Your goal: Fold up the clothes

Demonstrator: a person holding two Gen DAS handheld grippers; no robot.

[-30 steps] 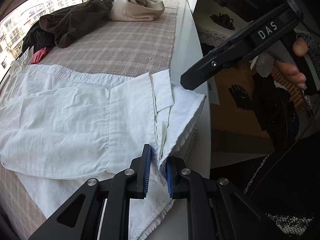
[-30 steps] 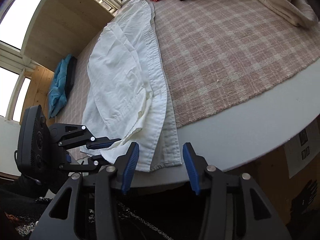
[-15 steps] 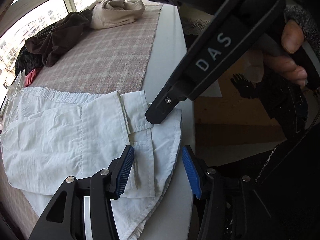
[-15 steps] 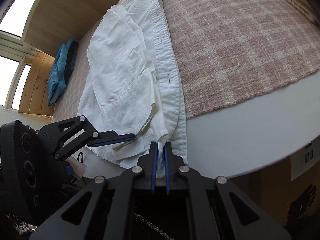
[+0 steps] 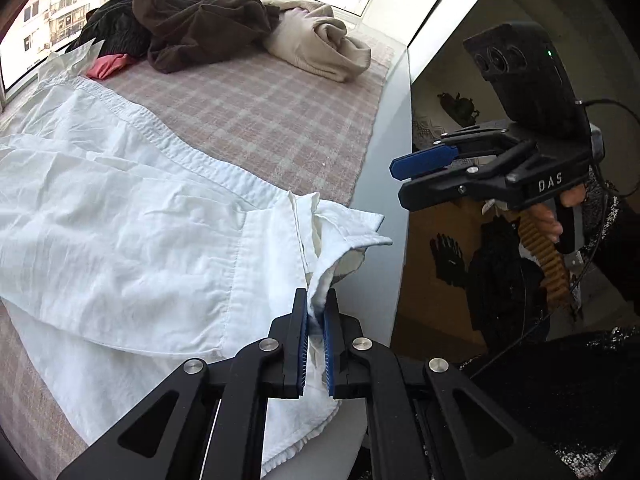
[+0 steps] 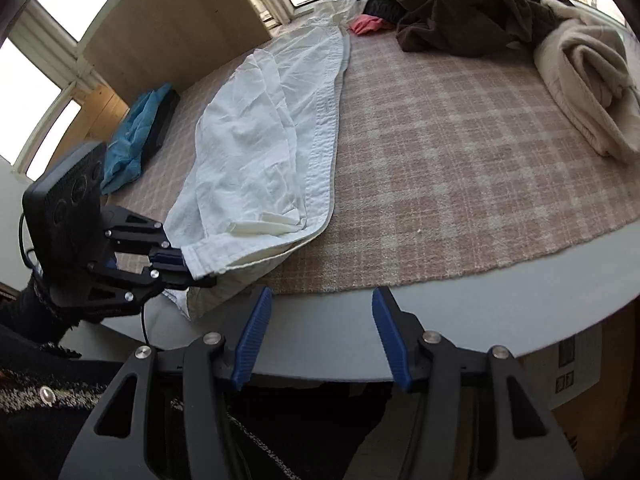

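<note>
A pink checked mat covers the white table by the windows; the white shirt lies ahead of the left gripper, which pinches its near edge. The right gripper hangs wide open and empty off the table edge, the shirt ahead to its left.

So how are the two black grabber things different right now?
The left gripper is squeezed shut on the white shirt, while the right gripper is wide open and holds nothing. The left gripper sits at the shirt's near edge, over the plaid mat; the right gripper hangs off to the side, past the table's pale rim. Both have black frames and blue pads.
</note>
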